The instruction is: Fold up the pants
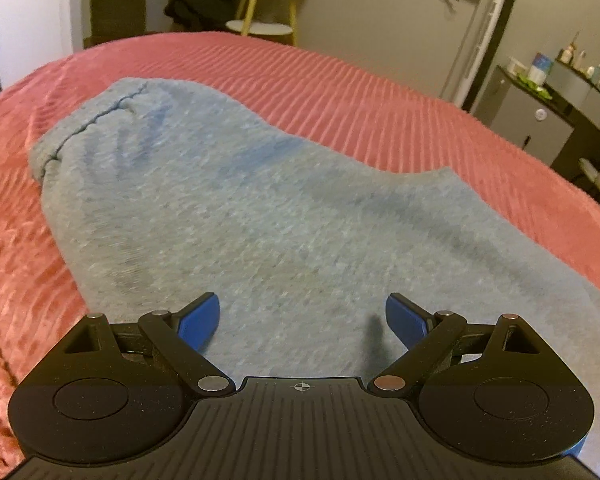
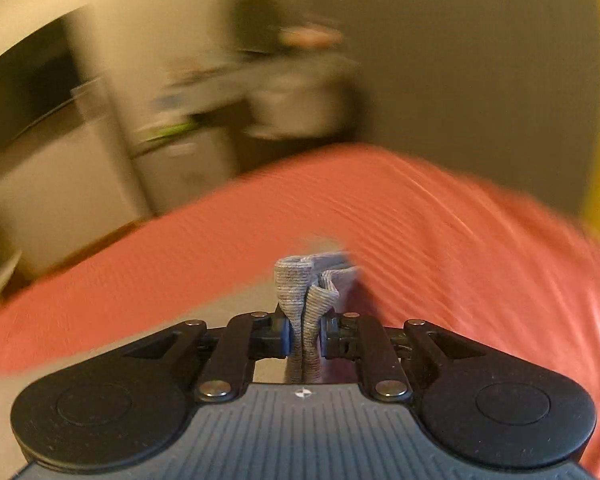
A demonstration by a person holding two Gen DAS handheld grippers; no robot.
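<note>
Grey sweatpants [image 1: 236,216] lie spread on a pink ribbed bedspread [image 1: 380,92], with a stitched hem at the far left. My left gripper [image 1: 302,320] is open and empty, its blue pads just above the near part of the pants. In the right wrist view my right gripper [image 2: 304,340] is shut on a bunched fold of the grey pants fabric [image 2: 304,288], held up above the bedspread [image 2: 460,240]. That view is blurred by motion.
Beyond the bed's far edge stand a yellow-legged stool [image 1: 260,20] with dark clothing [image 1: 200,2] beside it. A dark counter with bottles [image 1: 560,92] is at the right. The bed edge falls away on the left of the right wrist view.
</note>
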